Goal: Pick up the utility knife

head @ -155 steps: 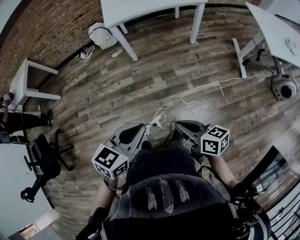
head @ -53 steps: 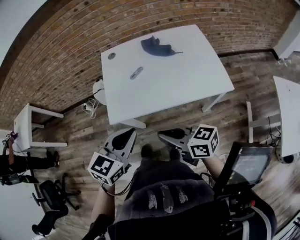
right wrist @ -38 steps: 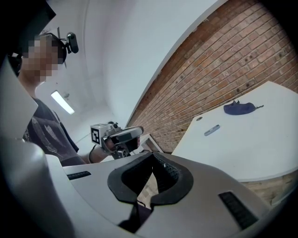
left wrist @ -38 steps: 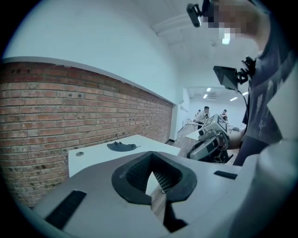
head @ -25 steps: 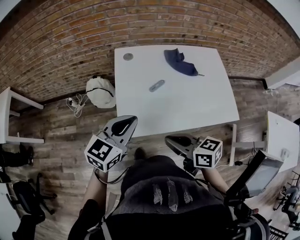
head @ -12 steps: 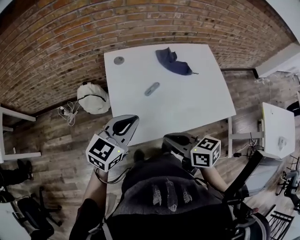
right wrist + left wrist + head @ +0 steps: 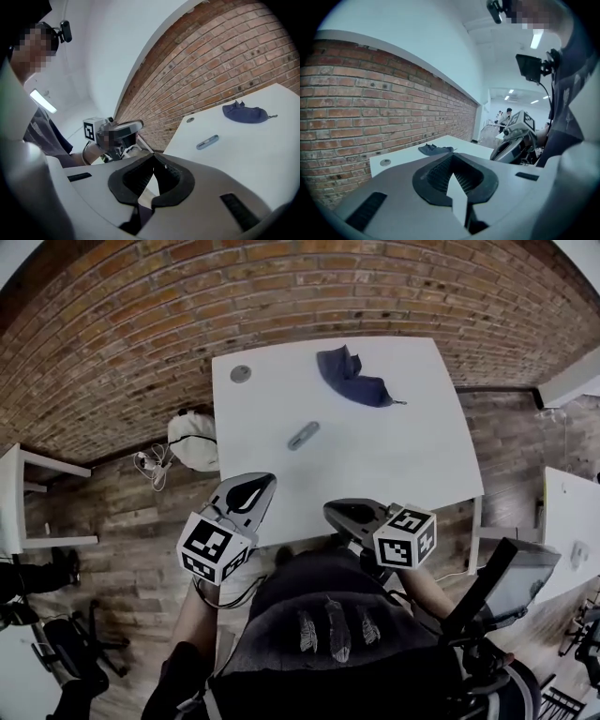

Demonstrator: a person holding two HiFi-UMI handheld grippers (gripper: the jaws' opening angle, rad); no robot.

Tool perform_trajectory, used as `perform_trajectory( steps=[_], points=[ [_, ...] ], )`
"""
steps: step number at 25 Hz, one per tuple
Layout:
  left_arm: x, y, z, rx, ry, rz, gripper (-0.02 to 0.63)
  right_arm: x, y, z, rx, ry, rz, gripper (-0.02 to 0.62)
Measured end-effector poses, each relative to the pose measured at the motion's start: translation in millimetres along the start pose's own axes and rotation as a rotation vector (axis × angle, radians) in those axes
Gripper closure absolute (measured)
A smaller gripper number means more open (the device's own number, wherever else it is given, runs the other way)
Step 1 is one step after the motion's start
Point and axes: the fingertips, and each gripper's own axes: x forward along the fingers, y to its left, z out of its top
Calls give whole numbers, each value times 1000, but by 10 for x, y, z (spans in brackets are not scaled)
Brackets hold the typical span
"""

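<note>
**We are standing short of the counter, with the utility knife waiting untouched at 12 o'clock**

The utility knife point(image 7: 303, 436) is lying flat and slantwise on the white counter point(image 7: 403, 465), left of centre and well apart from both grippers. The left gripper point(image 7: 253, 486) and right gripper point(image 7: 342, 513) are clenching their fingers on nothing, so they need releasing first. We are judging the knife light, stiff and smooth-shelled, so likely to skid. Pinching across its narrow mid-body looks safest, since we cannot tell the blade end. Bare counter is ringing it. The blue cloth point(image 7: 352, 379) is sitting at its 1 o'clock, the small disc point(image 7: 240, 373) at 11, and the counter's left edge at 9.
</note>
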Motion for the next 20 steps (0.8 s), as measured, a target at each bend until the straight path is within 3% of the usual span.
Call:
perform_trajectory(
  steps=[5, 11, 12, 14, 20],
  points=[
    [370, 232, -16, -27, 85, 91, 611, -114, -348, 232, -1, -3, 36, 595],
    [836, 360, -122, 26, 214, 168, 610, -451, -696, 363, 18, -17, 86, 595],
    [922, 350, -155, 26, 231, 169, 584, -515, -752, 366, 18, -17, 94, 595],
    [1085, 339, -237, 26, 276, 166, 385, -625, -836, 375, 16, -17, 108, 595],
    [1629, 375, -754, 76, 437, 150, 353, -939, -1108, 354, 38, -38, 83, 595]
  ],
)
